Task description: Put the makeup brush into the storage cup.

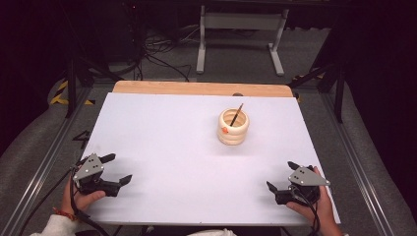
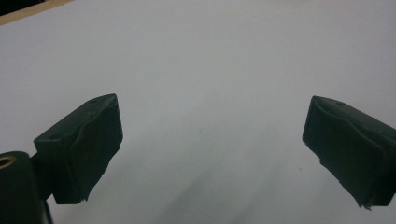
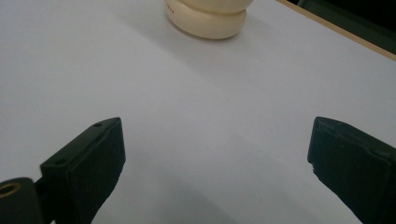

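Observation:
A cream ribbed pot [image 1: 233,127] stands on the white table top [image 1: 172,132], right of centre and toward the far side, with a thin dark stick [image 1: 237,113] leaning out of it. Its rounded base [image 3: 206,19] shows at the top of the right gripper view. My left gripper [image 1: 118,168] rests at the near left of the table, jaws wide apart and nothing between them. My right gripper [image 1: 281,175] rests at the near right, also open and empty. In the left gripper view the left gripper [image 2: 212,149] frames only bare white surface.
A wooden strip [image 1: 201,88] runs along the table's far edge. Metal rails [image 1: 44,162] flank the table on both sides. Beyond the far edge are a white frame leg [image 1: 201,44] and cables on the floor.

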A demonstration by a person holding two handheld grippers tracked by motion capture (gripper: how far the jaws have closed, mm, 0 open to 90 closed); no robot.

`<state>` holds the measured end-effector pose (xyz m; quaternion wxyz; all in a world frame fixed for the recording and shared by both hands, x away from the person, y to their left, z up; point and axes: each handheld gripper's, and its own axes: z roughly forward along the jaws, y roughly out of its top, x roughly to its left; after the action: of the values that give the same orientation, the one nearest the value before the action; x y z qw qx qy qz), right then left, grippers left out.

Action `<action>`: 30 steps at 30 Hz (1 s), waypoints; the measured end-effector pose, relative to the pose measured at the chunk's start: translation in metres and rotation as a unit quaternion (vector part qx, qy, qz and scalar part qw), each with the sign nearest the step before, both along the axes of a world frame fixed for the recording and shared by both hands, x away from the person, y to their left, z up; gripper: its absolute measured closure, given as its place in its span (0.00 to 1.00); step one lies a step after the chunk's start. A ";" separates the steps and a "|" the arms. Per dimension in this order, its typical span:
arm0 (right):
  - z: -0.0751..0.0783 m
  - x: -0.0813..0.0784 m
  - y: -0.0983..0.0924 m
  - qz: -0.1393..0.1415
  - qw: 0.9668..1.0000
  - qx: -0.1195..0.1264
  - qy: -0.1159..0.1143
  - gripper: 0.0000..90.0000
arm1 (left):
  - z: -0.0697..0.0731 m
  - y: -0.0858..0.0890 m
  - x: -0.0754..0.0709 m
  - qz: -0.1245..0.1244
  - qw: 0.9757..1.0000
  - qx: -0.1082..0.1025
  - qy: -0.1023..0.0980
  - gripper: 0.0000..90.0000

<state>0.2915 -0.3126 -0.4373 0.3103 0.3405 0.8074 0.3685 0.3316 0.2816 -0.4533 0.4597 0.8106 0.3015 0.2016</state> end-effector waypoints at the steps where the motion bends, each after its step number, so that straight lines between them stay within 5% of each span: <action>1: 0.000 0.000 0.000 0.000 1.000 0.000 -0.001 0.05 | 0.000 0.000 -0.001 0.000 1.000 -0.003 -0.001 0.07; 30: -0.001 0.001 0.000 0.004 1.000 0.000 0.002 0.05 | 0.000 -0.003 -0.002 0.000 1.000 0.007 -0.001 0.07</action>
<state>0.2928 -0.3125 -0.4379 0.3071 0.3384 0.8092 0.3693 0.3300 0.2790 -0.4536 0.4544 0.8137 0.2992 0.2047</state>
